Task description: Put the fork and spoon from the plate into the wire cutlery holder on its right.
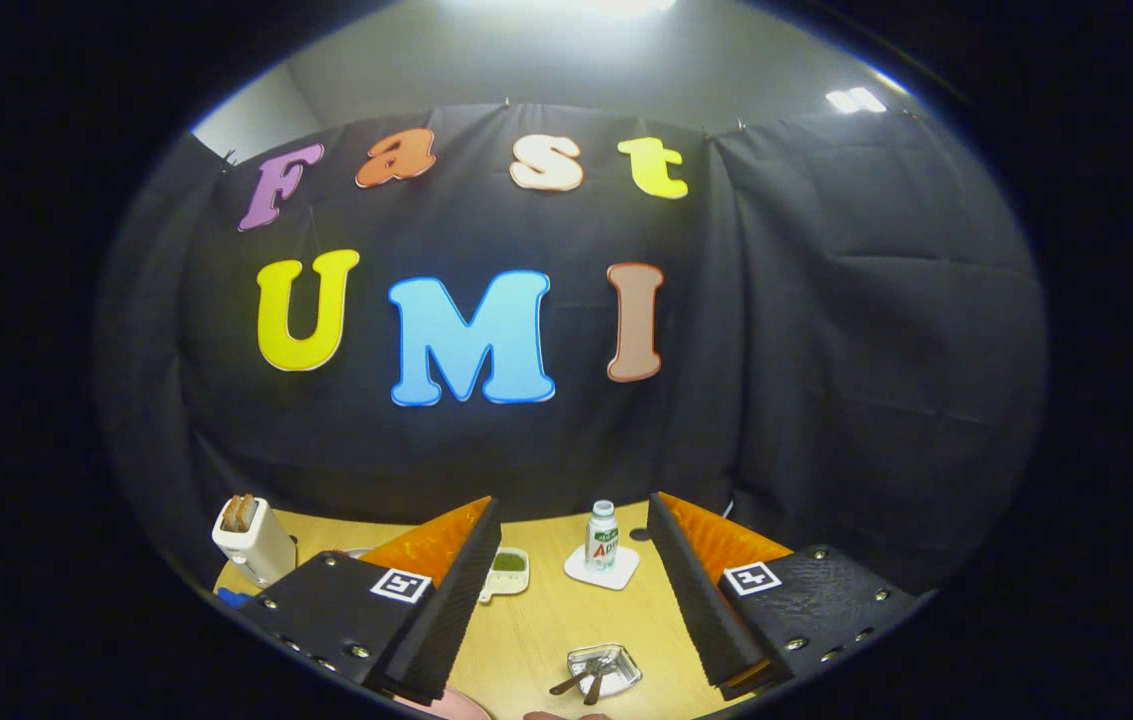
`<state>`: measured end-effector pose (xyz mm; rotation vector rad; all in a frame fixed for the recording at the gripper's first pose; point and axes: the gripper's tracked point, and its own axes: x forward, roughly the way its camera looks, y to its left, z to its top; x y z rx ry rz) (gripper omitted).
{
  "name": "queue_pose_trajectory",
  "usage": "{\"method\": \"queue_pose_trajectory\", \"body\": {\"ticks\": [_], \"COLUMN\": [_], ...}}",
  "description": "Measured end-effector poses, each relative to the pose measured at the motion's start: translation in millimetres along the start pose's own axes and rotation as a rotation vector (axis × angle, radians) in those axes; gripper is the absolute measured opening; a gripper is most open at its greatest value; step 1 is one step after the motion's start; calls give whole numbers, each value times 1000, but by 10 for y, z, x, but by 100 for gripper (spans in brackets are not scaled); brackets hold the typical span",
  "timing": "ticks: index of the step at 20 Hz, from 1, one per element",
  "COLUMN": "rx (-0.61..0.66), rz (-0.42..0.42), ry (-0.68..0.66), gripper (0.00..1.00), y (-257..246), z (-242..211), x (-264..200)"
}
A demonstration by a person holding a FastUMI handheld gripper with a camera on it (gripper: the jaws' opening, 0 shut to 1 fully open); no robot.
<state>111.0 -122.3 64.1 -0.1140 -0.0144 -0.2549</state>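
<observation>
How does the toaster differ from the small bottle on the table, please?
The toaster is a pale boxy block with toast in its slots; the bottle is slim, upright and capped. The toaster stands beyond the gripper's left finger, the bottle on a white coaster ahead of the open fingers. Both stand upright on the wooden table.
</observation>
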Motion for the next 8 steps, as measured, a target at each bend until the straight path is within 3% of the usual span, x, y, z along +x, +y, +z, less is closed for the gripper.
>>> {"method": "queue_pose_trajectory", "body": {"ticks": [8], "rx": [-13], "rz": [1], "ry": [-76], "gripper": [91], "y": [56], "z": [59], "x": [-29]}}
